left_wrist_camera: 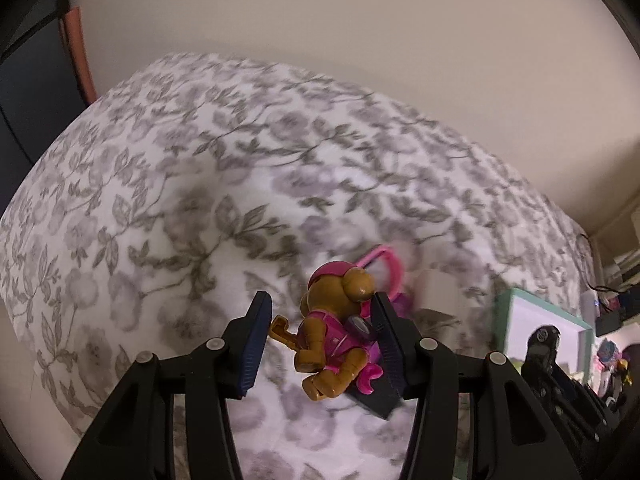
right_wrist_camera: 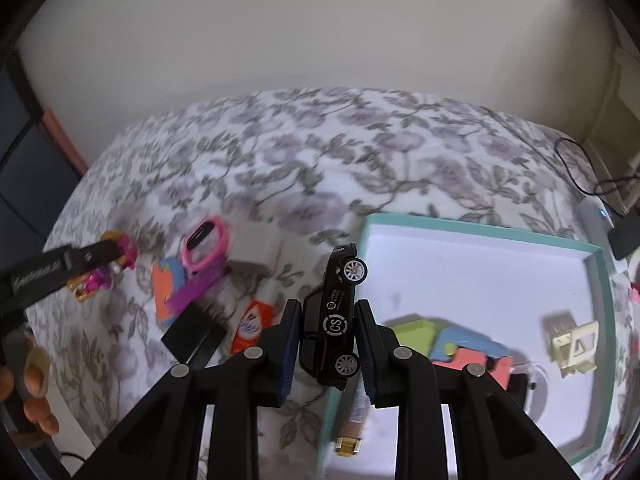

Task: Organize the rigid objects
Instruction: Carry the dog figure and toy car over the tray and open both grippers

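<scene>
From my remote station, both wrist views show soft, even indoor light with no glare, the pale wall above the floral bedspread [left_wrist_camera: 240,184] evenly lit and only faint shadows pooling on the cloth just below the toys. Motion blur smears the leaf print and the teal-rimmed box [right_wrist_camera: 472,226] beside it, while the black toy car [right_wrist_camera: 334,320] held close to my lens stays crisp. Fisheye bending curves the bedspread into a dome, and black vignetting rings every corner.
</scene>
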Tool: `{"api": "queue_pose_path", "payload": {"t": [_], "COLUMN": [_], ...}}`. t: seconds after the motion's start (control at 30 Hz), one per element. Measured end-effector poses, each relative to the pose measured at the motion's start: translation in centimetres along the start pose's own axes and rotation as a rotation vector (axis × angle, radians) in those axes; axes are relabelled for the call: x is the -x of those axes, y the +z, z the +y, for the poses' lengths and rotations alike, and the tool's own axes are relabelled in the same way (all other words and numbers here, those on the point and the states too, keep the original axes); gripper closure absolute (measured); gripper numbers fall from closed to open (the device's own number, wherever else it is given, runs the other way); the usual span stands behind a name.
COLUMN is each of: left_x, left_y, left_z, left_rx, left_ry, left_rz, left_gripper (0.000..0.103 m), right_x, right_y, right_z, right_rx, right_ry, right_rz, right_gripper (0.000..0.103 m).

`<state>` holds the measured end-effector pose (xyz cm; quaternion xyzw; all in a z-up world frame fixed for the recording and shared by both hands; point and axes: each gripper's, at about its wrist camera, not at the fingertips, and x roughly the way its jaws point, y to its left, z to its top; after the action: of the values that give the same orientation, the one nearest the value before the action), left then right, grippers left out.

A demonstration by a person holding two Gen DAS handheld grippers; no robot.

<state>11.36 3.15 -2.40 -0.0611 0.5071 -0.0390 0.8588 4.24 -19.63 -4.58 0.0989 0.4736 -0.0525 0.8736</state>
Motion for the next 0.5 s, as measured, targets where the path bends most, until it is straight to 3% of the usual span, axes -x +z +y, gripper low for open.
{"api": "queue_pose_path", "payload": {"t": [0.3,0.5], "left_x": [0.9,0.6], "left_y": [-2.3,-4.3], "left_z": [-9.4,-14.5], "left_rx": [-0.168,-0.252], "left_ry": [-0.117,-0.169], "left_rz": [0.018,0.044], "left_gripper": [0.05,0.05], "right_x": [0.9,1.3], "right_y": [-0.3,-1.1], "right_z": [-8.4,-13.5], "right_rx": [-0.174,-0.302], "right_ry": [-0.12,-0.134], "right_rz": [-0.02,-0.008], "right_gripper": [0.074,0.074]}}
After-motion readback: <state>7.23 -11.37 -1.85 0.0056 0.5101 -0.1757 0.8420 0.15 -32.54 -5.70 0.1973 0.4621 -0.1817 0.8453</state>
